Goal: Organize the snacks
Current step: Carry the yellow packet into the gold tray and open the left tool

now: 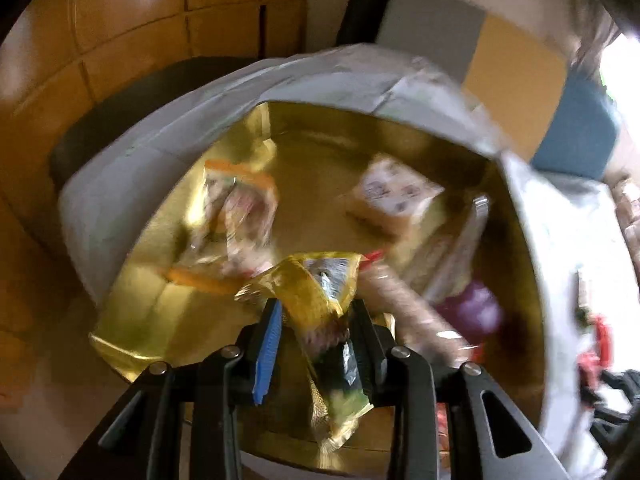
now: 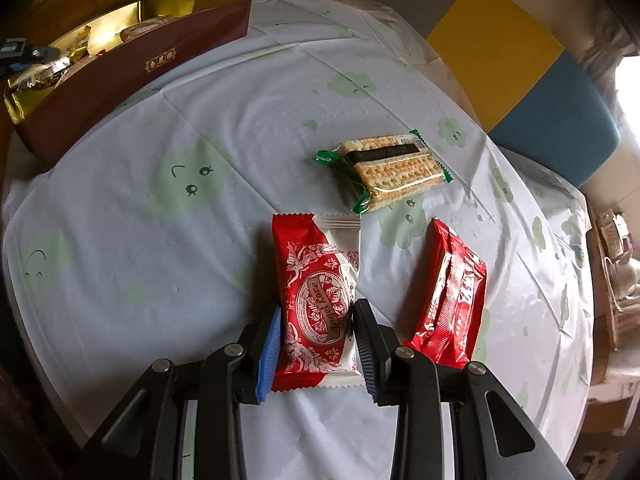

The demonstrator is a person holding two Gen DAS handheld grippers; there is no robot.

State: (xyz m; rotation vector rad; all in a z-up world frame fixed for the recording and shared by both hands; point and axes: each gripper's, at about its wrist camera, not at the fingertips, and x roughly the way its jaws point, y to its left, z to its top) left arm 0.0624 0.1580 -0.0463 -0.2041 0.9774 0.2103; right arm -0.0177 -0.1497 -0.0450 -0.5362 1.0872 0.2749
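Note:
My left gripper [image 1: 314,316] is shut on a gold-wrapped snack [image 1: 320,308] and holds it over the gold-lined box [image 1: 328,120]. Several snack packets lie in the box, blurred. My right gripper [image 2: 316,320] is around a red and white snack packet [image 2: 318,300] lying on the tablecloth; the fingers touch its sides. In the right wrist view the box [image 2: 132,76] has a dark red outer wall and stands at the far left, with the left gripper [image 2: 24,56] above it.
A green-ended cracker pack [image 2: 384,168] lies on the white cloud-print tablecloth [image 2: 200,128] ahead. A red foil packet [image 2: 452,300] lies right of my right gripper. Chairs with yellow and blue cushions [image 2: 520,68] stand beyond the table's far edge.

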